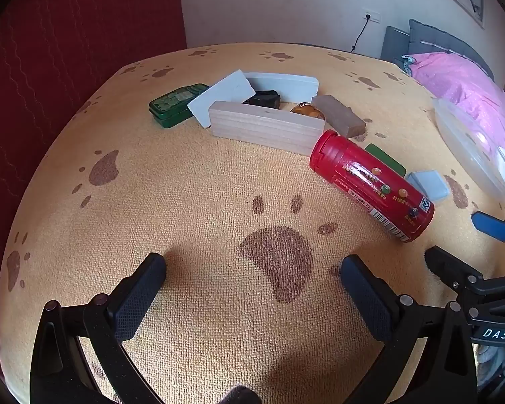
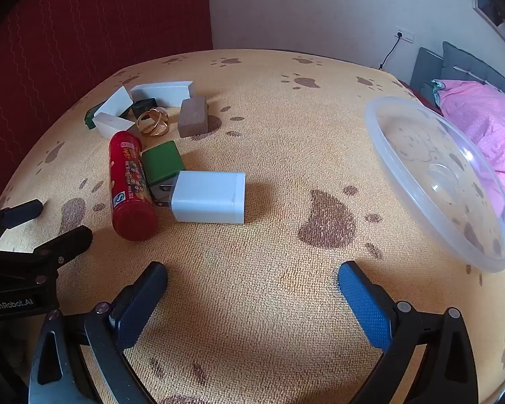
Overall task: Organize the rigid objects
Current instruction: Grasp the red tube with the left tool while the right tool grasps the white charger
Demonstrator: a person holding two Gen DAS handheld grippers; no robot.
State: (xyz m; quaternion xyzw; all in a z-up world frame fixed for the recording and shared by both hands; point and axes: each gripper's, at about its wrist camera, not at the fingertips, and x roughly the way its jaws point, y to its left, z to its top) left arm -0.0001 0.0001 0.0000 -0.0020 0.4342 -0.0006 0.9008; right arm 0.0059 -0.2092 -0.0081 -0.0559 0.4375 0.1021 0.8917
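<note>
Right wrist view: I see my right gripper (image 2: 252,303) spread wide with nothing between its fingers, angled down at the paw-print worktop (image 2: 269,269).
Left wrist view: my left gripper (image 1: 252,299) is just as wide and empty, also over bare cloth.
Nearest piece: the white charger (image 2: 208,197) lies ahead of the right gripper and a little to its left, its prongs towards the green block (image 2: 161,166) and close to it.
Red tube (image 1: 370,185): on its side, ahead and to the right of the left gripper, lying next to the green block.
Far cluster: beyond the tube I see a pale wooden block (image 1: 265,129), a green tin (image 1: 176,104), a brown block (image 1: 339,119) and gold rings (image 2: 153,122).
Destination: I judge the clear plastic bowl (image 2: 437,181), ahead and right of the right gripper, is where the pieces go.
Step in hand: probably the first pick, nothing gathered yet.
Doing it well: I would bring the right gripper forward and straddle the charger across its flat sides, away from the prongs, then close squarely so it does not twist.
Risk: the tube may roll if nudged.
</note>
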